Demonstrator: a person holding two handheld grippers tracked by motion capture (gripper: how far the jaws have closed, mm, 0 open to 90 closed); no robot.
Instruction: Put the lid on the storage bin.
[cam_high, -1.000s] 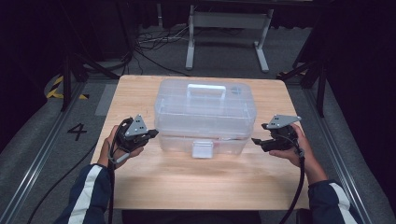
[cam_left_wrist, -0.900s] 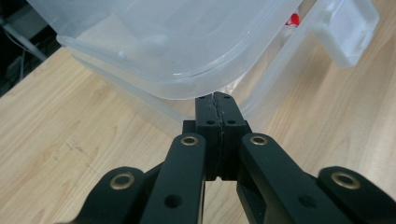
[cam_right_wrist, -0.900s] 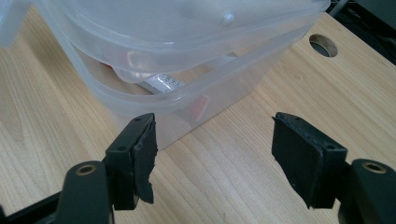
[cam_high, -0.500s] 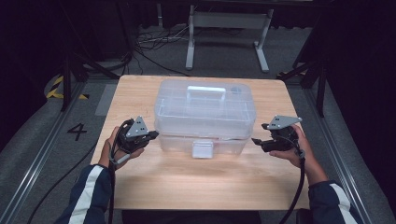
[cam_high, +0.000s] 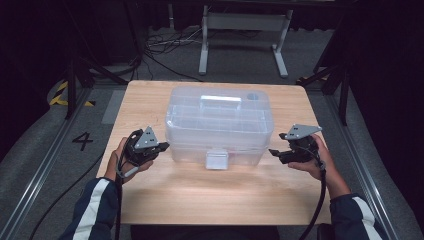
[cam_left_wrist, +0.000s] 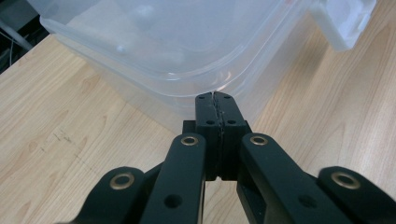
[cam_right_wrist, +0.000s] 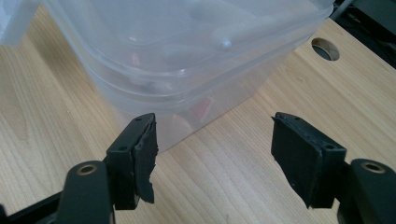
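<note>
One clear, lidded plastic storage box (cam_high: 220, 125) sat mid-surface, between the left hand-held gripper (cam_high: 159, 148), jaws pressed together, and the right hand-held gripper (cam_high: 274, 152), jaws apart and empty. It looked light, stiff and slippery; its lid handle (cam_high: 220, 101) seemed the best hold. The pale wooden surface (cam_high: 200, 195) stood in a dark room with floor cables.

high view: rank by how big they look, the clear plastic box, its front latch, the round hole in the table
1. clear plastic box
2. front latch
3. round hole, seen through the box lid, farther from the camera, so its rank below the latch is unsure
</note>
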